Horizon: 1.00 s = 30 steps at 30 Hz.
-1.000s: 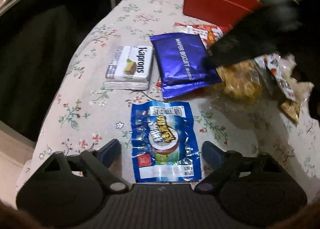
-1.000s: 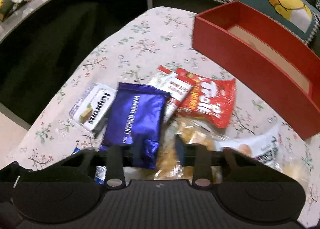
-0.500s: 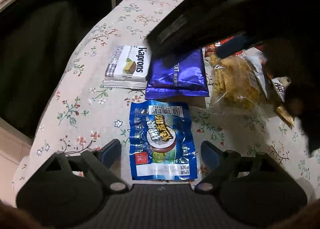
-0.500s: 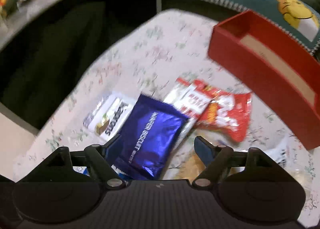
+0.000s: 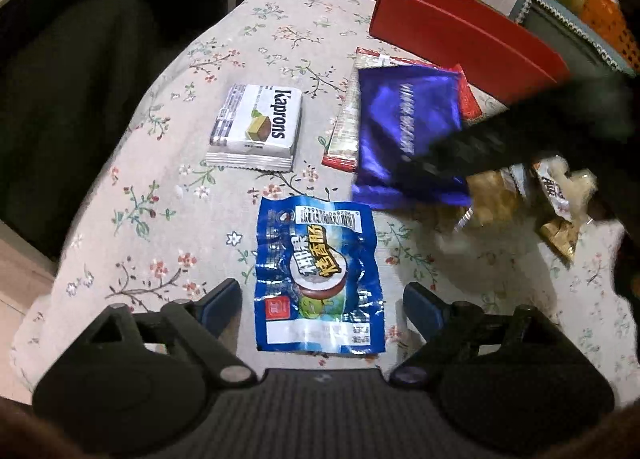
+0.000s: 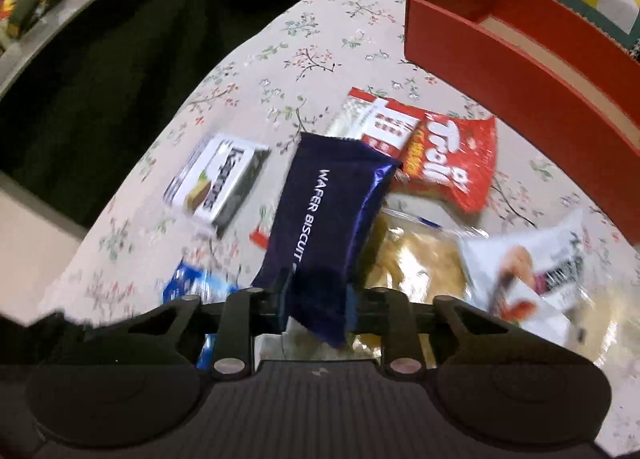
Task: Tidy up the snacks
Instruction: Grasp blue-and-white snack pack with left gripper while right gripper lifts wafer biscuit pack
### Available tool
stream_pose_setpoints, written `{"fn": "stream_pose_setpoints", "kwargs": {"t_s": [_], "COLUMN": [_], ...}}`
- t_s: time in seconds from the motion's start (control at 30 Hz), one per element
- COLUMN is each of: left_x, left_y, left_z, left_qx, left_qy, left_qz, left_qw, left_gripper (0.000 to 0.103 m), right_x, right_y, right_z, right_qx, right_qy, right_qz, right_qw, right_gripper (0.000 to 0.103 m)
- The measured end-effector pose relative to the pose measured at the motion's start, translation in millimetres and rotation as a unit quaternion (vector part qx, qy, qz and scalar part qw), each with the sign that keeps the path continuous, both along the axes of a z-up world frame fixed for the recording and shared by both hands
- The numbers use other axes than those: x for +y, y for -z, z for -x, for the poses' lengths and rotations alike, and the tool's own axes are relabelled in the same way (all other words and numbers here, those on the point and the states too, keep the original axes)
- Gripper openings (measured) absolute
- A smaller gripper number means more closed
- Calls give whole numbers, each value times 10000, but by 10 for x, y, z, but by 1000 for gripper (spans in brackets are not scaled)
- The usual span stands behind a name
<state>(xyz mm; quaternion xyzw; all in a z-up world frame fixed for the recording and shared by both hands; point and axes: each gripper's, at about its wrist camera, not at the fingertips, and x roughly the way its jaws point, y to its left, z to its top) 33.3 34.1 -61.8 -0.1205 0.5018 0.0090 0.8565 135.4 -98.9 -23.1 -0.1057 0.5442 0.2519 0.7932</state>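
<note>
Blue foil marked the left-hand target: the blue pouch lay flat on the floral cloth, directly ahead of my left gripper and centred between its two fingers. Its long axis ran straight away from me, along the fingers, so the jaws spanned its short width. I had those jaws wide and opening, with cloth showing on both sides of the pouch and neither pad touching it. A straight descent looked sufficient for that pickup.

Further right and beyond it lay the white Kaprons pack, apart from the rest.

Right again, I had the right gripper closing on the near end of the purple wafer pack, and both pads already appeared to press it. The pack's long axis pointed away from the fingers toward the red box, which sat up and to the right at the far edge of the cloth. Its far end overlapped the red-and-white pack beside the Trolli bag. I judged the right hand nearer the box, so the wafer pack needed lifting clear before swinging rightward.
</note>
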Motion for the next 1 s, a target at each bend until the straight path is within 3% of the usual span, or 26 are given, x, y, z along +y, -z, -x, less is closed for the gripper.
{"fn": "stream_pose_setpoints", "kwargs": {"t_s": [0.1,0.17,0.23,0.3,0.4,0.47,0.53,0.57,0.67,0.87,1.0], "left_x": [-18,-46,-66,-75,-78,-63,-63,-65,-45,109,40], "left_y": [8,9,13,15,8,-1,-7,-8,-26,-39,-39], "left_z": [3,0,0,1,2,11,17,22,31,59,14], "left_qx": [-10,3,13,12,12,11,17,25,9,-29,16], "left_qy": [12,10,20,56,82,87,113,118,78,-318,-276], "left_qz": [-52,-65,-60,-59,-32,15,16,19,80,538,321], "left_qw": [10000,10000,10000,10000,10000,10000,9999,9999,9999,9980,9991], "left_gripper": [96,97,99,100,100,100,100,100,100,100,100], "right_x": [-68,-38,42,184,440,463,435,404,293,-81,-375], "right_y": [-35,-60,-62,-27,133,208,228,219,155,30,-173], "right_z": [28,-45,-118,-150,-152,-129,-57,-20,27,188,337], "right_qx": [66,20,10,-97,-597,-534,-505,-487,-412,-366,-472], "right_qy": [38,263,444,419,194,86,-77,-116,-133,30,103], "right_qz": [34,-73,-126,3,733,773,747,703,703,264,-187], "right_qw": [10000,9996,9989,9991,9953,9955,9959,9963,9966,9990,9987], "right_gripper": [32,41,76,80,82,73,55,51,20,16,16]}}
